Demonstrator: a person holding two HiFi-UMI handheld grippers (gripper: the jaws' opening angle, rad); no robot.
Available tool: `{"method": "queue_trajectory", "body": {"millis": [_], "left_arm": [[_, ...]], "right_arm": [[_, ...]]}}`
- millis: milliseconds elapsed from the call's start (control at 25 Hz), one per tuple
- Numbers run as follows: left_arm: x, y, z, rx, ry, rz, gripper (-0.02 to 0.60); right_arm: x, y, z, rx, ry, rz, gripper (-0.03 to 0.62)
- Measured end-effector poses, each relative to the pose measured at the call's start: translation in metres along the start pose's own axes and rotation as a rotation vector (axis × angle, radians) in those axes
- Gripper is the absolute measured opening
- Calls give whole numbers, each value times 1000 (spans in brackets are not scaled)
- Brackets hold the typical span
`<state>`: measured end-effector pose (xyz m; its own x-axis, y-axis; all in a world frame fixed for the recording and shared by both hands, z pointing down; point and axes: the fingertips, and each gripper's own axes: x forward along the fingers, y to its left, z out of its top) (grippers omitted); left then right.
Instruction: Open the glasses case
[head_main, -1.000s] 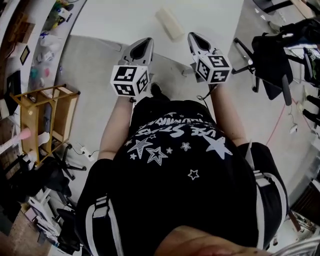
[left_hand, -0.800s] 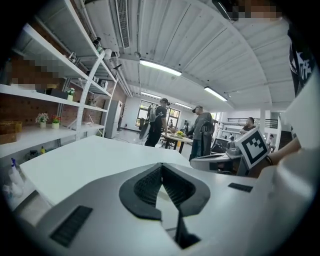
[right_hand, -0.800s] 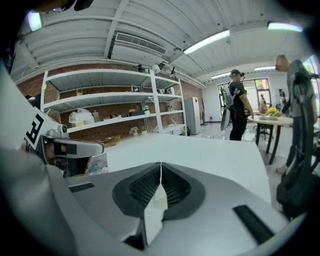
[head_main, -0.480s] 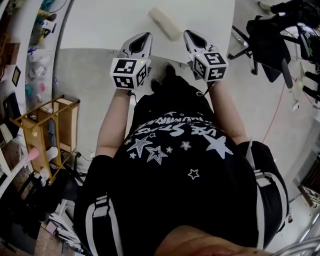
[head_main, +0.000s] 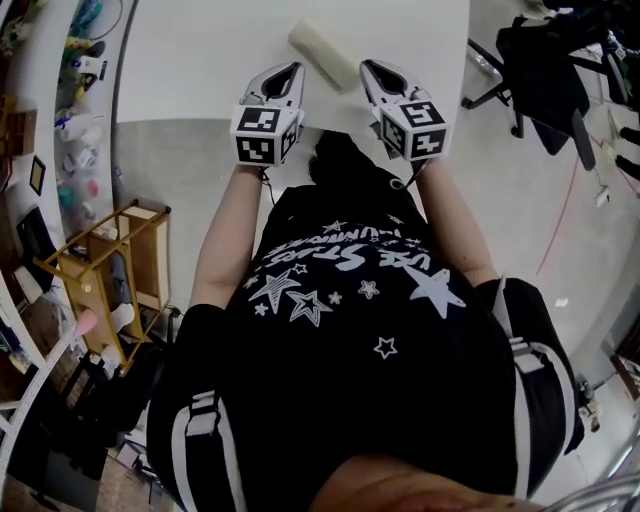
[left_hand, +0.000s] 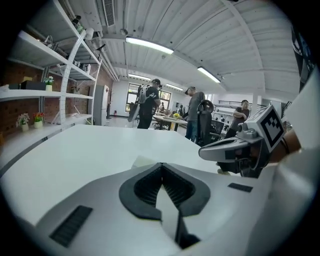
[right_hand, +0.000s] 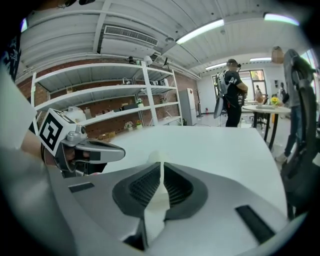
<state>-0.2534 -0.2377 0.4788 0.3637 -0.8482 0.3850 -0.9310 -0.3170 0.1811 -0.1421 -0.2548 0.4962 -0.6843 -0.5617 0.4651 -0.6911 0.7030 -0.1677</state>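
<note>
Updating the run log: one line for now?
glasses case: closed, on table | left gripper: shut | right gripper: shut

Black short-sleeved T-shirt (head_main: 350, 300) printed with white stars and white lettering; black trousers (head_main: 205, 440) with paired white side stripes; left gripper (head_main: 292, 69) and right gripper (head_main: 368, 67) in pale grey shells with black ribbed pads (left_hand: 149, 186); each carries a white cube (head_main: 266, 135) of black square markers

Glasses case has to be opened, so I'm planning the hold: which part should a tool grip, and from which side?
Grip the glasses case across its narrow width, near one end: it lies flat and slanted on the table, long and slim. Come from the near table edge, where the left tool and right tool are, both shut. Its seam cannot be seen.
</note>
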Motion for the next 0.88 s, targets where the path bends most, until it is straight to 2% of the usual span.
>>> {"method": "queue_trajectory", "body": {"millis": [240,480,680,880], "left_arm": [[29,13,-12,7,84,-5,12],[55,20,-24,69,180,-10,12],[67,26,-35,64,245,-2,12],[75,25,-39,52,271,5,12]], "right_arm": [[11,-11,-5,24,31,-6,9],[19,-21,-6,36,44,-17,9],[23,-27,-7,36,59,-12,9],[23,-31,-8,34,68,-1,9]]}}
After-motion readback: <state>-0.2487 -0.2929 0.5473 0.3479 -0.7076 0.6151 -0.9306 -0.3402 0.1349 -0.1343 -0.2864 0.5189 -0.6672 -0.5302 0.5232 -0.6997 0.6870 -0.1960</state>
